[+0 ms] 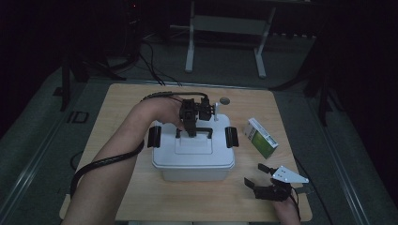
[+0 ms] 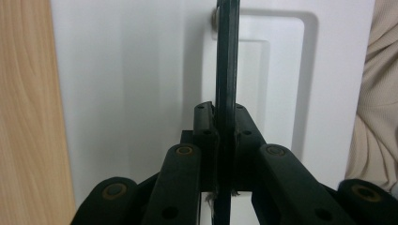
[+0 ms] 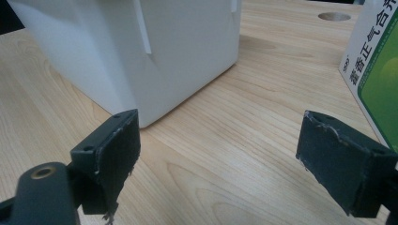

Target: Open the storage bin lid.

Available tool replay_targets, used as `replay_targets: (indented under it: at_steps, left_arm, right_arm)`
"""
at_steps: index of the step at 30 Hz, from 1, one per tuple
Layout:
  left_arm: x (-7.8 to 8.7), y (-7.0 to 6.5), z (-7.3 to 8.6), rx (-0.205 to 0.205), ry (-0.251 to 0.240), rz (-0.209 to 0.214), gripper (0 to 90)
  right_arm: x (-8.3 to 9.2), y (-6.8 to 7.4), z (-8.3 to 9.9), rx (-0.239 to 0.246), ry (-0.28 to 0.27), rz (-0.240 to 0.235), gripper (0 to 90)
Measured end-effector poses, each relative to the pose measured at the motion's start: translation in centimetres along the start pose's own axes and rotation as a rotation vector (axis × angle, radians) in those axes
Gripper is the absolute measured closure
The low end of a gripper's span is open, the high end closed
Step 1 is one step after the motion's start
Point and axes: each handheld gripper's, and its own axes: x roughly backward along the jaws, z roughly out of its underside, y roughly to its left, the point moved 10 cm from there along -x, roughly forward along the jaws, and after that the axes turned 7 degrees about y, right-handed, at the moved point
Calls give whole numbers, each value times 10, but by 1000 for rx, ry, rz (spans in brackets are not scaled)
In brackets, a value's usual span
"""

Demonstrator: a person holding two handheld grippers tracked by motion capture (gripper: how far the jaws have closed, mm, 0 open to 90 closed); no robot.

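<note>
A white lidded storage box (image 1: 192,157) stands mid-table, with black side latches (image 1: 154,136) and a black carry handle (image 1: 202,130) raised above its lid. My left gripper (image 1: 191,132) reaches down from above and is shut on that handle (image 2: 226,70); its jaws pinch the thin black bar over the white lid (image 2: 131,84). My right gripper (image 1: 256,176) rests open near the table's front right corner. Its two pads (image 3: 112,150) stand wide apart with bare wood between them. The box wall (image 3: 141,47) rises just ahead of it.
A green and white carton (image 1: 260,138) lies right of the box, and its printed face (image 3: 375,79) shows beside my right gripper. A round hole (image 1: 225,100) marks the wooden table (image 1: 136,197) at the back. Stand legs and cables lie on the floor beyond.
</note>
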Motion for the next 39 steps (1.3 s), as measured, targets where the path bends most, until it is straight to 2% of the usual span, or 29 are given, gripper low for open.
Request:
replay_targets:
  at_steps: [23, 39]
  left_arm:
    - [9, -7, 39, 55, -36, -10, 837]
    - [15, -8, 83, 133, -53, -10, 837]
  right_arm:
    - [-1, 0, 0, -2, 3, 1, 135]
    - [-2, 1, 0, -11, 6, 5, 135]
